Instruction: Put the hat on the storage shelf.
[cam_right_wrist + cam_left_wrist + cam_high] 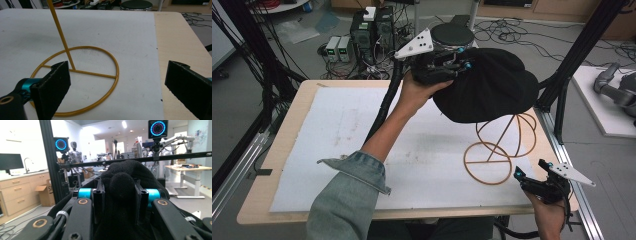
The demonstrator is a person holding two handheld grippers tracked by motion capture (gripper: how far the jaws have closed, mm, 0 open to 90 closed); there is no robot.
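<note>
Carrying black hat (pixel 489 87), pinched in left gripper (pixel 447 62), above wire stand (pixel 499 150). Right gripper (pixel 532 172) wide, empty, just beside stand's base ring. Next, probably: lowering crown squarely over the top loops.

High view looks down from 6 o'clock; gripper views sit close, sharing its wire stand (pixel 497 150) and black hat (pixel 484 85).
</note>
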